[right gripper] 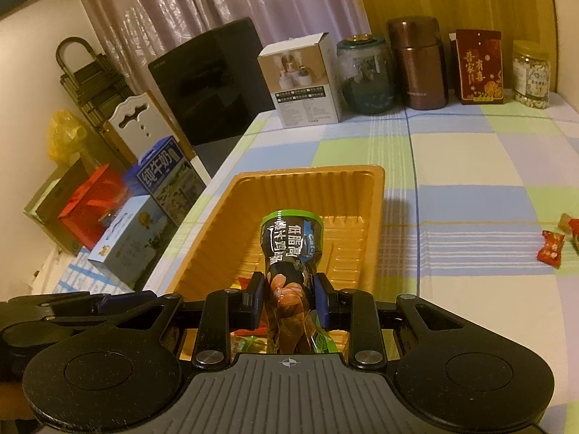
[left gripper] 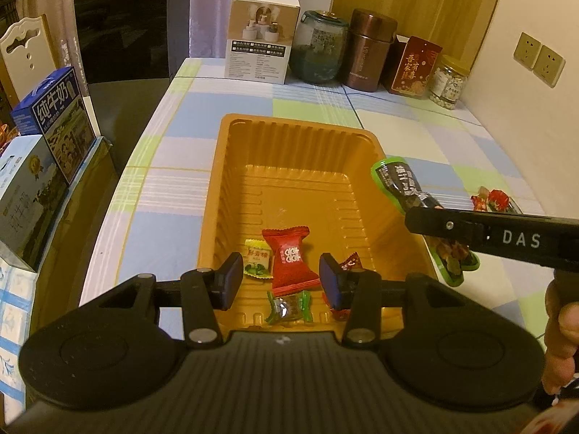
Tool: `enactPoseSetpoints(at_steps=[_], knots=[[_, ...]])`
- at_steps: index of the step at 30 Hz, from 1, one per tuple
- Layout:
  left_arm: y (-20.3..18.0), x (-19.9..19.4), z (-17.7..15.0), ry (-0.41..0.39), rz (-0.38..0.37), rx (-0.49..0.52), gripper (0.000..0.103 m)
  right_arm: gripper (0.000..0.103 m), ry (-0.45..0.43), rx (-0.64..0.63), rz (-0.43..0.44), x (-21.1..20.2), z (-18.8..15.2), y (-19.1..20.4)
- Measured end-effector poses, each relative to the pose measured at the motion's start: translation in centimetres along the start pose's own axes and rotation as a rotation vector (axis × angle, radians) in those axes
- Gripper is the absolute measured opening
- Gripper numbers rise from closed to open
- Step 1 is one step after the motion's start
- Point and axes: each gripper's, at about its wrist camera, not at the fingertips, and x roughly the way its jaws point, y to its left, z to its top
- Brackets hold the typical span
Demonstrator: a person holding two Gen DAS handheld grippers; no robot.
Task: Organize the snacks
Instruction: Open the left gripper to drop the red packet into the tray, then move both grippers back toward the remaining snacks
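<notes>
- Right gripper (right gripper: 288, 302) is clamped on a green-and-black snack pouch (right gripper: 291, 253), its blue pads pressing the pouch's pinched waist from both sides.
- Pouch's long axis runs forward along the fingers, printed end sticking out ahead and the clear end trailing back toward the camera.
- In the right wrist view the printed end hangs over the orange plastic tray (right gripper: 318, 181); in the left wrist view the pouch (left gripper: 401, 181) sits by the tray's right rim (left gripper: 372, 144), so how far over the inside it reaches I cannot tell.
- Tray lies ahead of and below the held pouch, its long side running away from both hands; my judgement is that the drop turns on carrying the pouch a little further left and in over the tray floor before letting go.
- Left gripper (left gripper: 281, 282) is open and empty, hovering over the near end of the tray with a red candy packet (left gripper: 291, 255) lying on the floor below its gap, untouched by either pad.
- Loose red-wrapped candies (right gripper: 552, 247) lie on the checked tablecloth (right gripper: 470, 188), well to the right of the tray; the right hand is the nearer one.
</notes>
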Motion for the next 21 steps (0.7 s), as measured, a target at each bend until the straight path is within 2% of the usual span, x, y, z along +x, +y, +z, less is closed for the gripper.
enactPoseSetpoints(at_steps=[4,7,13,21], knots=[[0.1,0.1,-0.1,0.005,-0.005,-0.004,0.042,0.032,-0.017,0.015,0.083,0.2,-0.1,-0.1],[0.1,0.2,-0.2,0.005,-0.005,-0.009,0.042,0.065,-0.033,0.044,0.079,-0.1,-0.2,-0.5],[-0.4,-0.2,-0.4,0.0,-0.012,-0.015,0.042,0.065,-0.054,0.098,0.038,-1.9,-0.4,-2.4],[-2.8,-1.0,-0.3,-0.015,-0.039,0.003,0.042,0.065,-0.102,0.172,-0.039,-6.5,-1.5,-5.4]])
